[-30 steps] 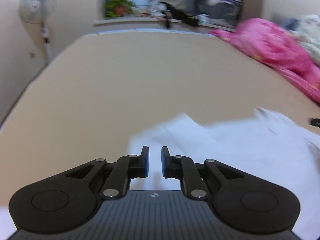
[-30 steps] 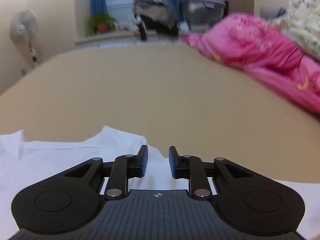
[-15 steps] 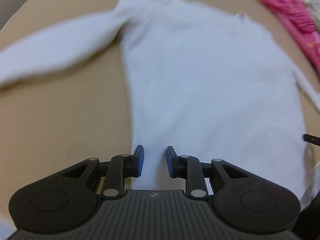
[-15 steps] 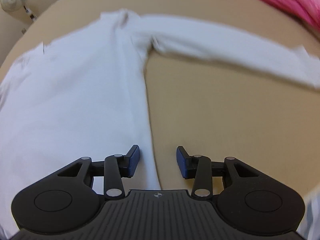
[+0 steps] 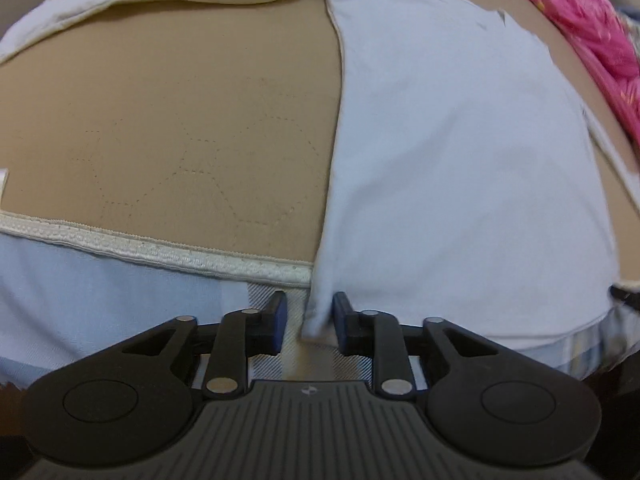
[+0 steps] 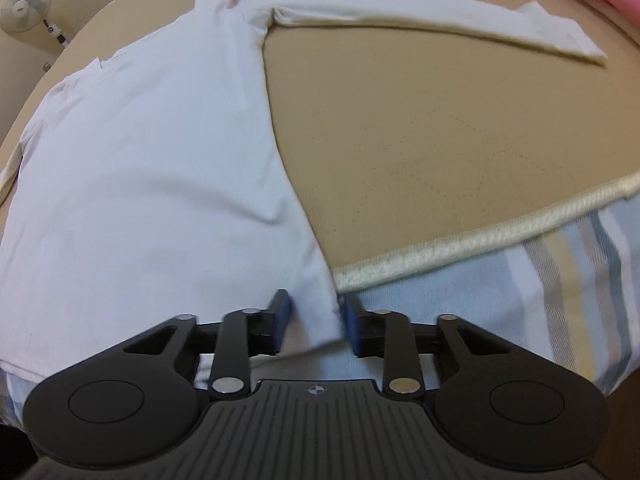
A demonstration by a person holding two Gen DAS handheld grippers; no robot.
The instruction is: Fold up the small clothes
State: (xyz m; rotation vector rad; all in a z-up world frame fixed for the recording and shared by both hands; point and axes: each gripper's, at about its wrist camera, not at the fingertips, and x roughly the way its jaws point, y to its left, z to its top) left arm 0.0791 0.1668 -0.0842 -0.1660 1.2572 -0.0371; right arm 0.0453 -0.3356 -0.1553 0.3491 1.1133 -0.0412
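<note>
Both tools are tipping steeply downward, side by side. The left tool (image 5: 307,322) is closing its jaws; a gap is showing between the two blue pads, and the hem corner of the white shirt (image 5: 452,152) is sitting against the right-hand pad while the other pad is standing clear of the cloth. The right tool (image 6: 314,320) is closing as well, its blue pads bracketing the shirt's opposite hem corner, which is filling most of the gap between them. The black linkage arms of both tools are angling inward toward the pads.
</note>
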